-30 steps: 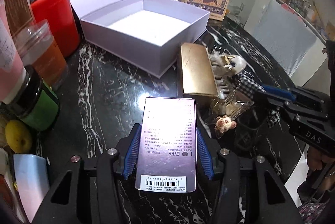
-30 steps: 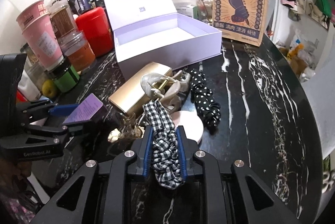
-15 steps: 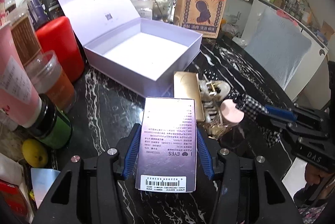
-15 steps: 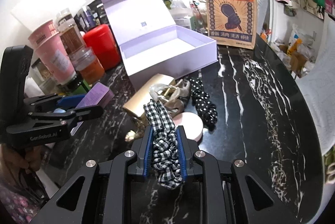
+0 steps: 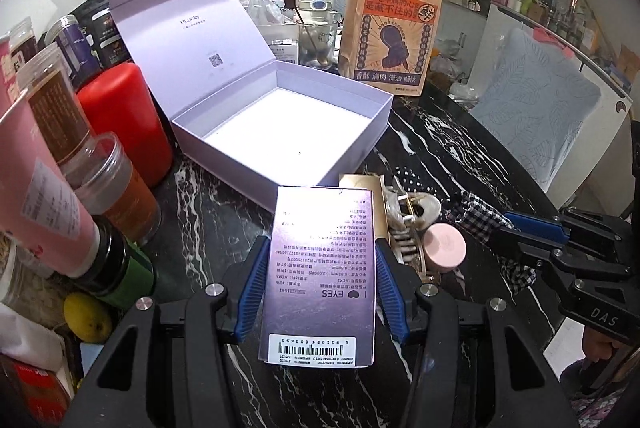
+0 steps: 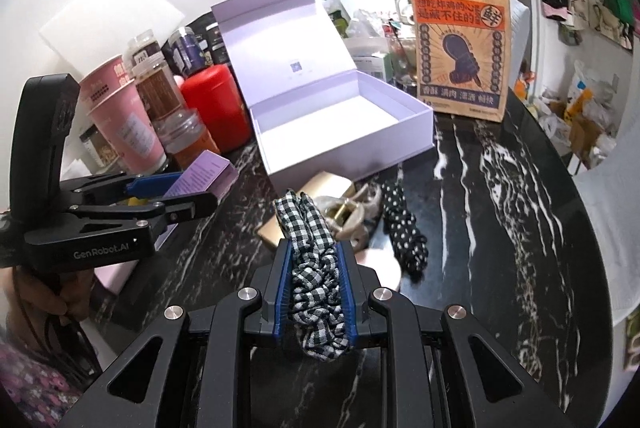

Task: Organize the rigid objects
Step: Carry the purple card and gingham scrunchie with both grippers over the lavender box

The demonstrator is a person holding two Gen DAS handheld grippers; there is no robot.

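Two things are held above the black marble bench [image 5: 224, 196]. The left hand-held gripper [image 5: 320, 280] clamps the flat purple cardboard carton [image 5: 324, 268] by its long edges; it looks light and stiff, but may dent. The right hand-held gripper [image 6: 313, 276] pinches the soft checked fabric scrunchie [image 6: 312, 260]. The open lilac gift box [image 5: 280, 124] stands just ahead, empty.

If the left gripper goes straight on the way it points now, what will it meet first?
Probably the near wall of the open lilac box, straight ahead of the left gripper and its purple carton; depth is uncertain.
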